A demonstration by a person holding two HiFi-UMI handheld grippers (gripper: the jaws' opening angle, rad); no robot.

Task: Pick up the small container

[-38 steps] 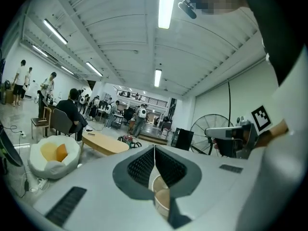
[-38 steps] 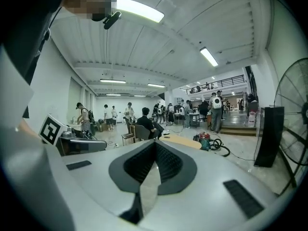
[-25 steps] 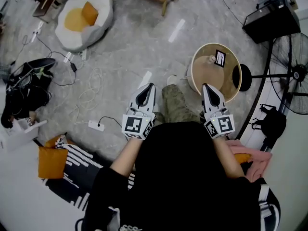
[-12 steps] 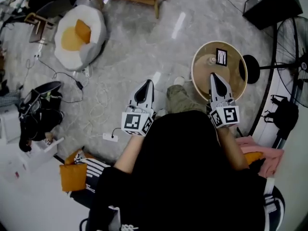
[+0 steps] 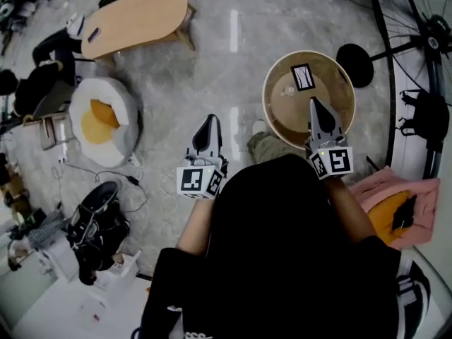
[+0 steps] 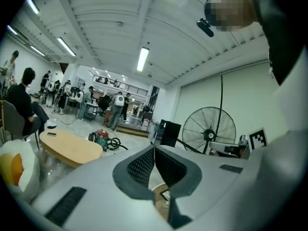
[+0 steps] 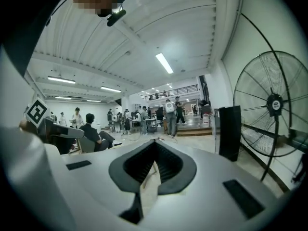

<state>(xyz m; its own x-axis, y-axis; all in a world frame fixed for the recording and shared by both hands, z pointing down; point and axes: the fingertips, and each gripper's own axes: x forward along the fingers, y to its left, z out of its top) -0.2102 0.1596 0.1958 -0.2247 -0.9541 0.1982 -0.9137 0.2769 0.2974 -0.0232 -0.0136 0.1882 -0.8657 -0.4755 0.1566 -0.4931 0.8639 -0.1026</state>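
Note:
The small container (image 5: 288, 90), a pale tan piece, stands on a round wooden table (image 5: 339, 83) beside a black-framed card (image 5: 303, 76) in the head view. My right gripper (image 5: 313, 102) is shut with nothing in it and reaches over the table's near part, its tips a short way right of the container. Over the marble floor left of the table my left gripper (image 5: 210, 119) is also shut and empty. In the right gripper view the right gripper (image 7: 155, 141) shows its jaws meeting at the tip. The left gripper (image 6: 154, 146) looks the same in the left gripper view, with the round table (image 6: 160, 192) showing below the jaws.
A big standing fan (image 5: 417, 13) with a black base (image 5: 351, 55) stands right of the round table. An oval wooden table (image 5: 134, 20) and a white beanbag (image 5: 120, 122) lie at the left. Pink cloth (image 5: 385, 189) is at my right, a black bag (image 5: 99, 224) and cables at the lower left.
The whole head view has shifted and turned. The round table has drawn closer, and my right gripper now reaches further over it. Both grippers stay shut.

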